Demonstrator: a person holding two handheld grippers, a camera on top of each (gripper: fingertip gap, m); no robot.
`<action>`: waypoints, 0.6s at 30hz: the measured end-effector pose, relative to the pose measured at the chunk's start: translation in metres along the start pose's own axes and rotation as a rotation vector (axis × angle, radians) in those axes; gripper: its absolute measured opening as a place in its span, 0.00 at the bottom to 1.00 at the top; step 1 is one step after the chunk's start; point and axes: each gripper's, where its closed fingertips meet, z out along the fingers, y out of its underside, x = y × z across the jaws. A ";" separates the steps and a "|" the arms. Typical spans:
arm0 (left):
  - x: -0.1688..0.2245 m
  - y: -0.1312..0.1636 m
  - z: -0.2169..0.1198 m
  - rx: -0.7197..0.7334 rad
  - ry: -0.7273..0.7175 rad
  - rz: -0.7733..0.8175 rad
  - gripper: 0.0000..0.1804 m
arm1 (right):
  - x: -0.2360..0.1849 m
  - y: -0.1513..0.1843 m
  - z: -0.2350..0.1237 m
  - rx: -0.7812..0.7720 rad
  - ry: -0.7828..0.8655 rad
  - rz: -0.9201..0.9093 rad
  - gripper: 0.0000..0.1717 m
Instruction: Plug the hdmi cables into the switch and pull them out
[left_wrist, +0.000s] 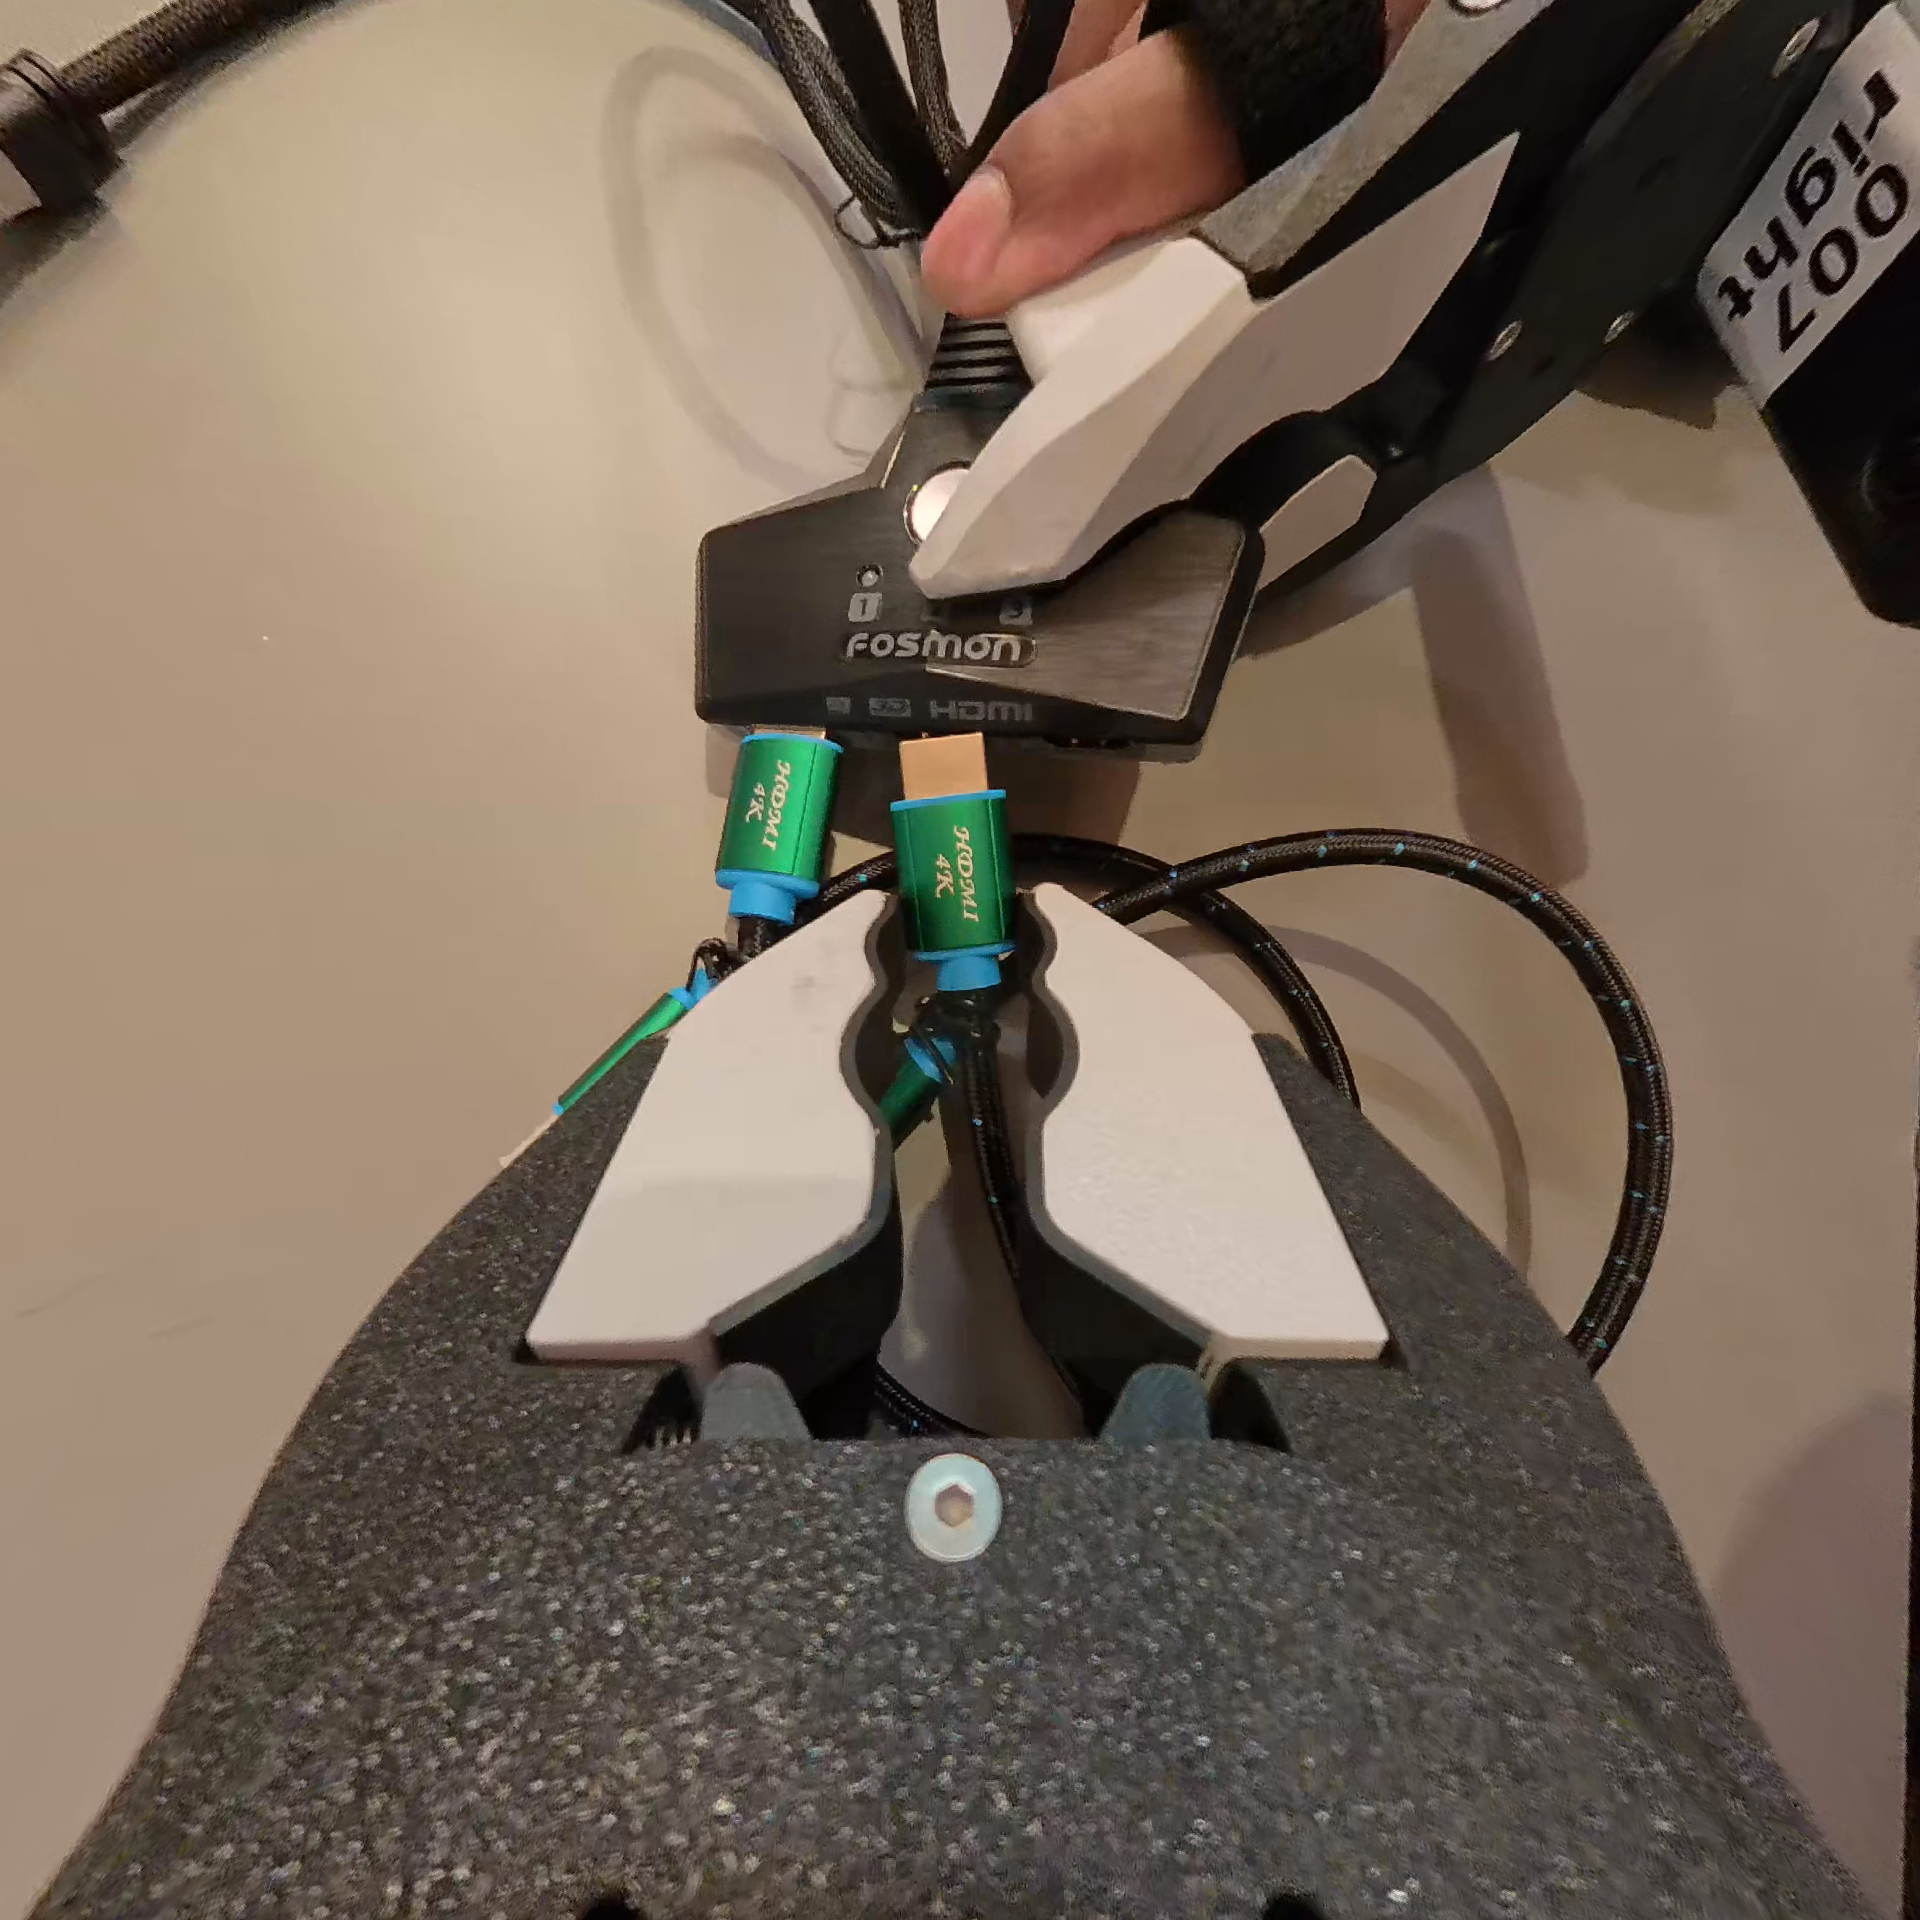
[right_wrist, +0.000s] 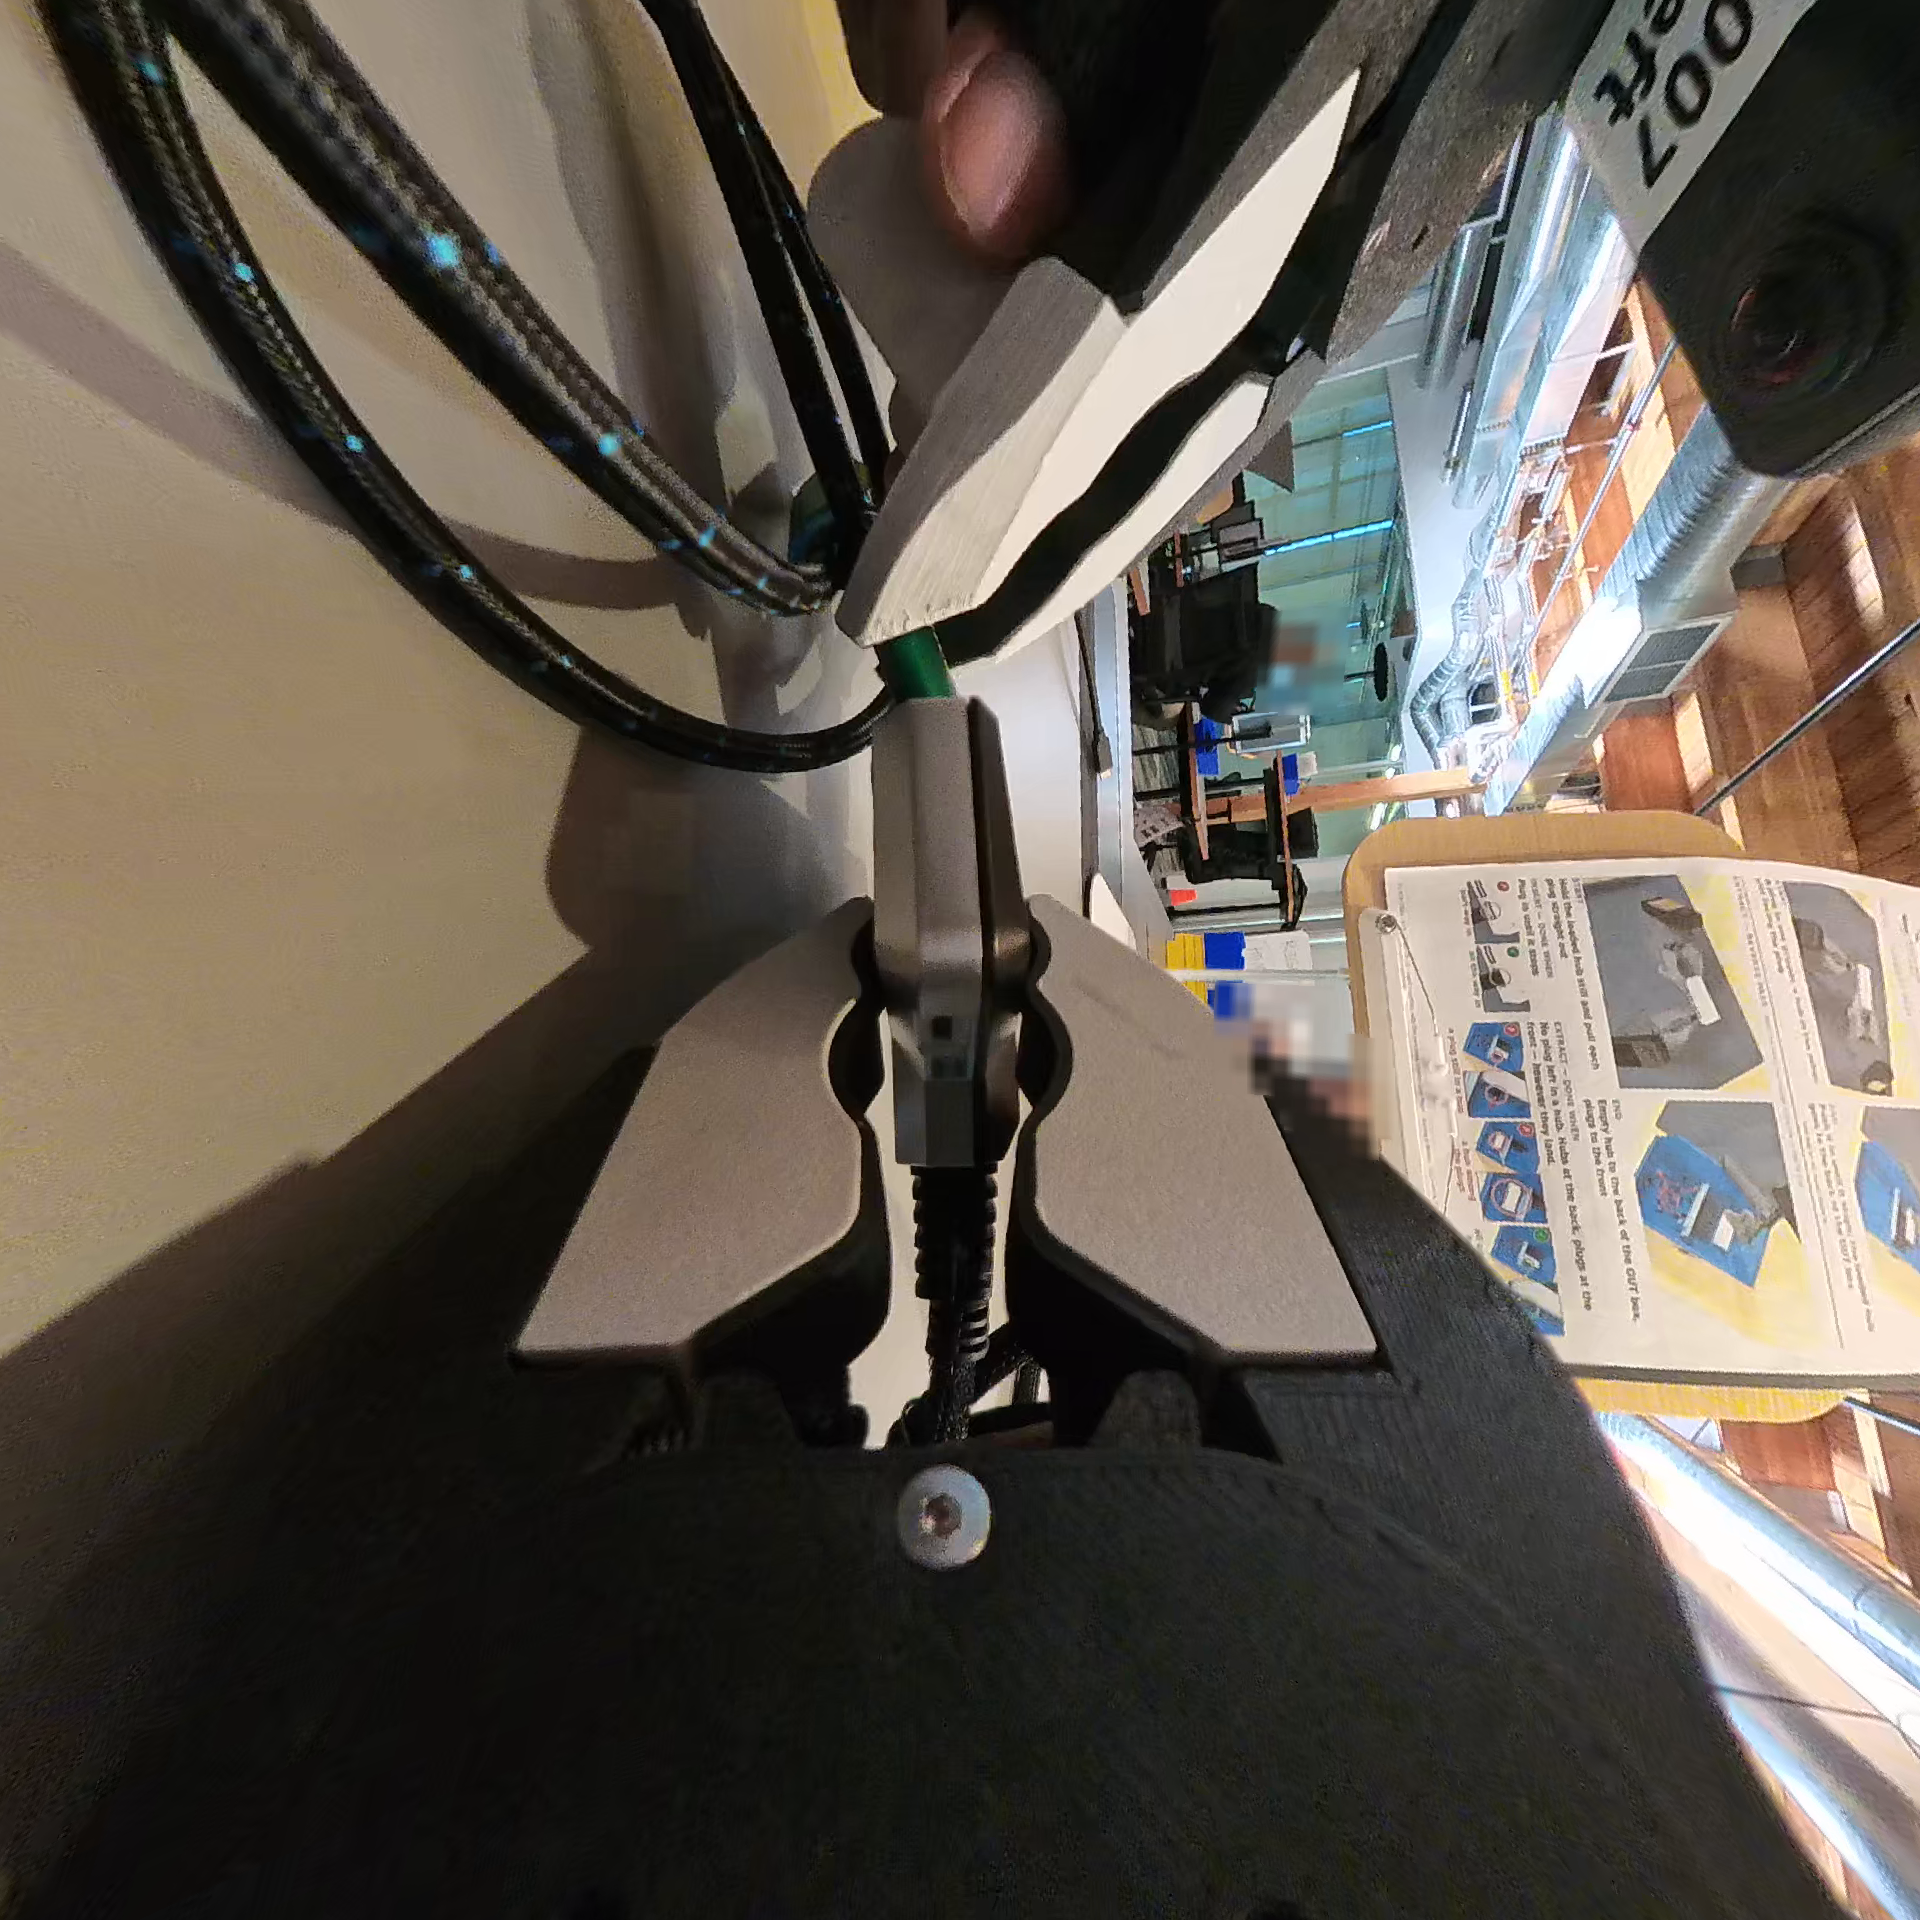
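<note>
On a beige table (left_wrist: 312, 623), the left gripper (left_wrist: 956, 914) clamps a stiff green plug (left_wrist: 951, 873) while the right gripper (right_wrist: 951, 956) pinches the apparently light black hub (left_wrist: 966, 623).

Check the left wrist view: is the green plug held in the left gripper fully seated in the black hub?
No. The green plug shows its whole gold tip, which stops just short of the black hub.

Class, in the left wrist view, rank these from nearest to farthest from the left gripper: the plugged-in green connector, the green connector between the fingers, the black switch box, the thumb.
1. Green connector, gripped between the left gripper's fingertips.
2. Plugged-in green connector, just left of it, seated in the box.
3. Black switch box, beyond both plugs, held by the right gripper.
4. Thumb, farthest, at the top.
</note>
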 end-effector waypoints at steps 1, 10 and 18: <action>0.001 0.001 0.000 -0.008 0.001 0.005 0.11 | -0.001 -0.002 0.000 0.007 -0.002 -0.005 0.12; 0.006 0.011 -0.002 -0.112 -0.059 0.097 0.12 | -0.005 -0.019 -0.004 0.065 -0.009 -0.054 0.12; 0.014 0.018 -0.004 -0.152 -0.035 0.150 0.11 | -0.010 -0.030 -0.007 0.101 -0.030 -0.097 0.12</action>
